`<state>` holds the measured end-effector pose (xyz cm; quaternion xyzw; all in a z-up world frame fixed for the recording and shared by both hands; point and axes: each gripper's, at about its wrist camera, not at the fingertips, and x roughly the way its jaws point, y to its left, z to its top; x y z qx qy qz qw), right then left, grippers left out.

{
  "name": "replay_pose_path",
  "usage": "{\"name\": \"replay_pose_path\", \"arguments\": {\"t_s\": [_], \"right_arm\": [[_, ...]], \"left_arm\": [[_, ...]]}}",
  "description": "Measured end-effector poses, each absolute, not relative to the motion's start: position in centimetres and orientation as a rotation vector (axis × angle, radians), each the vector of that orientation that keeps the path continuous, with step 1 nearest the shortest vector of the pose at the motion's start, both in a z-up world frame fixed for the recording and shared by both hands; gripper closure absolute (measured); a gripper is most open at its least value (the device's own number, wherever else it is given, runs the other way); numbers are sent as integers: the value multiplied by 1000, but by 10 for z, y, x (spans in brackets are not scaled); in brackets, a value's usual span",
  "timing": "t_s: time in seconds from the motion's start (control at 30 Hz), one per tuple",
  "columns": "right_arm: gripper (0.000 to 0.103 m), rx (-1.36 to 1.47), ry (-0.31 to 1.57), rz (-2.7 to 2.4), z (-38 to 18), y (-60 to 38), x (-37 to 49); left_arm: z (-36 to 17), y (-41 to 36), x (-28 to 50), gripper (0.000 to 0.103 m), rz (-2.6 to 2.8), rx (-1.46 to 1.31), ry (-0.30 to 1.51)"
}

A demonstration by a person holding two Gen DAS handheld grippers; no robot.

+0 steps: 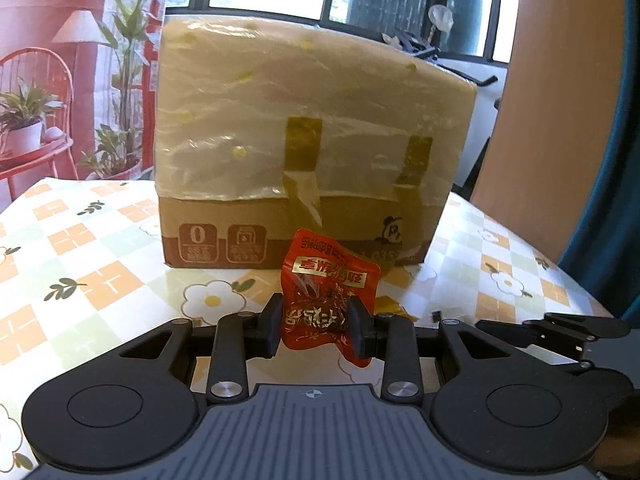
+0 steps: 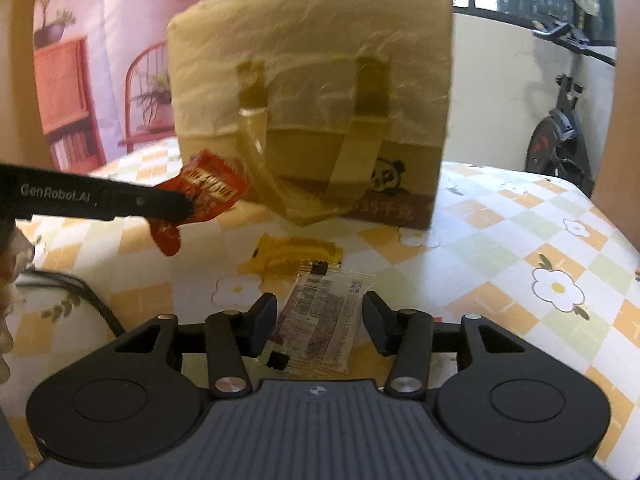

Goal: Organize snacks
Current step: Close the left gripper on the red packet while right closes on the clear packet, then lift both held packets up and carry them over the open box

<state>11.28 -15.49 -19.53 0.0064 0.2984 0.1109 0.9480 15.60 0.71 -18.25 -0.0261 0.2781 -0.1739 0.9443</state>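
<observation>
In your left wrist view, your left gripper [image 1: 316, 330] points a little downward, and its black fingers [image 1: 272, 326] squeeze a shiny, crinkly red snack packet [image 1: 328, 298] above the flowery checked worktop [image 1: 100, 280]. A tall brown cardboard box wrapped in clear plastic [image 1: 304, 148] stands behind.

In your right wrist view, your right gripper [image 2: 319, 326] tilts down with its fingers [image 2: 378, 326] apart. A flat clear snack packet with a label [image 2: 324, 322] lies on the worktop between them, not squeezed. A yellow wrapper [image 2: 292, 258] lies just past it.

Two close wrist views, angled down, both facing the cardboard box [image 1: 304, 152].
</observation>
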Motion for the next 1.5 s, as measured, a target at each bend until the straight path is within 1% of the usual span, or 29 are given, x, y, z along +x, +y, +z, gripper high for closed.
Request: {"name": "replay_pose_path", "arguments": {"t_s": [0.27, 0.6, 0.77, 0.9, 1.0, 1.17, 1.5], "right_arm": [[53, 1, 539, 221, -170, -156, 109], [53, -34, 359, 246, -95, -165, 133], [53, -31, 263, 252, -55, -174, 155], [53, -37, 227, 249, -37, -181, 182], [53, -39, 207, 246, -30, -185, 206], [53, -17, 210, 236, -28, -194, 244], [52, -33, 285, 240, -43, -204, 285]], "left_arm": [[-155, 9, 156, 68, -365, -49, 481], [-78, 1, 173, 68, -409, -39, 302], [-45, -12, 203, 67, -433, -62, 277], [-27, -21, 233, 67, -447, -63, 271], [-21, -32, 257, 67, -437, -12, 268], [-17, -44, 293, 67, -416, 6, 322], [-35, -50, 323, 66, -390, 51, 426]]}}
